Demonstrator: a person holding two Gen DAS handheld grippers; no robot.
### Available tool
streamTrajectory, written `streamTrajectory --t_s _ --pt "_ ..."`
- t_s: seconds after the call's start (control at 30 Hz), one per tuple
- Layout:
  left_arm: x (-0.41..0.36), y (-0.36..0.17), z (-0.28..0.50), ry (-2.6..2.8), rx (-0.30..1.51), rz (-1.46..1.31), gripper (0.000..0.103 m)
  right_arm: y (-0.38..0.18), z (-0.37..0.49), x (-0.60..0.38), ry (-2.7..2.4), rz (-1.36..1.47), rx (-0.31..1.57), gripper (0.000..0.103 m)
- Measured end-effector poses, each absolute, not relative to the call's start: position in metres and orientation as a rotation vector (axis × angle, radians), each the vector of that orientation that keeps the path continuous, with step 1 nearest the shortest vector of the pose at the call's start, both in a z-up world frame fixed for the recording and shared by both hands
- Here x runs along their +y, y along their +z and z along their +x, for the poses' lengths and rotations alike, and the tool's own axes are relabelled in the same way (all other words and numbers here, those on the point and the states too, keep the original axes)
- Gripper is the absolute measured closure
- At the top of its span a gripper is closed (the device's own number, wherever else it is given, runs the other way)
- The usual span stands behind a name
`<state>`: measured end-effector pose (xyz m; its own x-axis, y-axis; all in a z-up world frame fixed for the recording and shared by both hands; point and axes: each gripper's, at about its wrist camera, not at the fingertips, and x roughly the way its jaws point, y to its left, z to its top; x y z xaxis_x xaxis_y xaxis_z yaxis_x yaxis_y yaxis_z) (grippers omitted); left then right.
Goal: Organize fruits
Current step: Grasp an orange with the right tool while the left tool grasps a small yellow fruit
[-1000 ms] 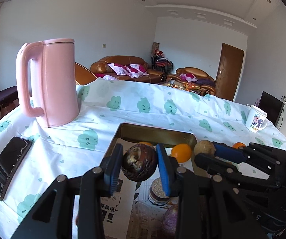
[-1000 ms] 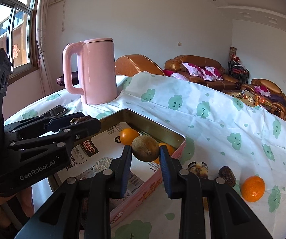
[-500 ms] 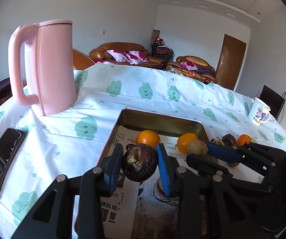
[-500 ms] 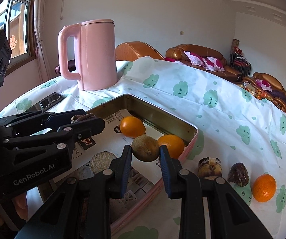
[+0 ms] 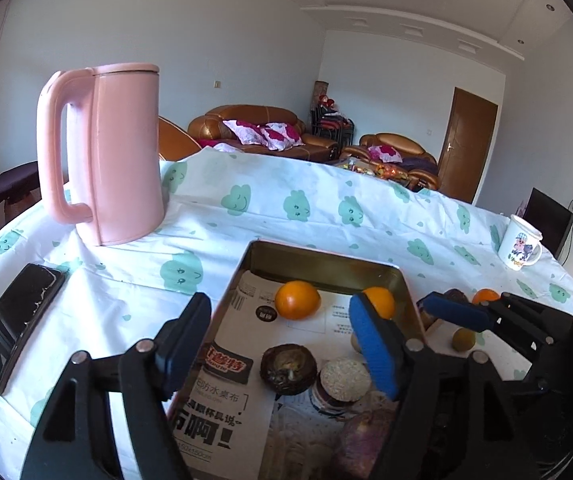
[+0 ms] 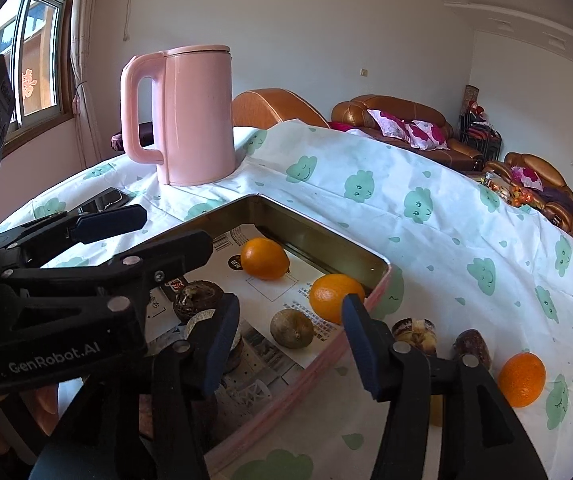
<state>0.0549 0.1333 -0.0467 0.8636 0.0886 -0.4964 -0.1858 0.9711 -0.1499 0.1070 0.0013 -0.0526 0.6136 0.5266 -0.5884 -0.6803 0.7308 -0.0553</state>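
Both sets of jaws are opening over a shallow metal tin (image 6: 318,240) lined with printed paper, and neither presses on anything. The left gripper (image 5: 282,336) stands wide, its blue ribbed pads clear of the dark, wrinkled fruit (image 5: 288,367) that lies on the paper between and below them. The right gripper (image 6: 290,332) is parted less; a dull greenish-brown round fruit (image 6: 291,328) rests on the tin's floor between its pads, touching neither. Just beside the dark fruit, at 3 o'clock, sits a small jar (image 5: 340,384) with a pale, grainy top. Farther in, two glossy oranges (image 5: 297,300) lie near the tin's far wall, one at 12 o'clock, the other toward 1 o'clock against the right-hand wall. Outside the tin, at 3 o'clock in the right wrist view, a third orange (image 6: 521,379) sits on the bench's white cloth (image 6: 426,248) printed with green clouds. At 9 o'clock lies a black phone (image 5: 14,328); at 11 o'clock stands a smooth pink kettle (image 5: 118,152).
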Motion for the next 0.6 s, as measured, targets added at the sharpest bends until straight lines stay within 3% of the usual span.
streamTrajectory --t_s 0.2,0.27,0.37,0.6 --pt "0.087 -0.033 0.056 0.056 0.467 -0.14 0.029 -0.042 0.126 -0.082 0.547 -0.24 0.575 0.042" --pt "0.068 -0.031 0.061 0.025 0.466 -0.122 0.024 -0.044 0.14 -0.108 0.459 -0.226 0.589 0.038" --pt "0.04 -0.031 0.07 -0.007 0.474 -0.085 0.02 -0.053 0.164 -0.137 0.392 -0.166 0.661 0.036" --pt "0.003 -0.046 0.098 -0.058 0.557 -0.041 0.02 -0.079 0.201 -0.144 0.414 -0.125 0.823 0.036"
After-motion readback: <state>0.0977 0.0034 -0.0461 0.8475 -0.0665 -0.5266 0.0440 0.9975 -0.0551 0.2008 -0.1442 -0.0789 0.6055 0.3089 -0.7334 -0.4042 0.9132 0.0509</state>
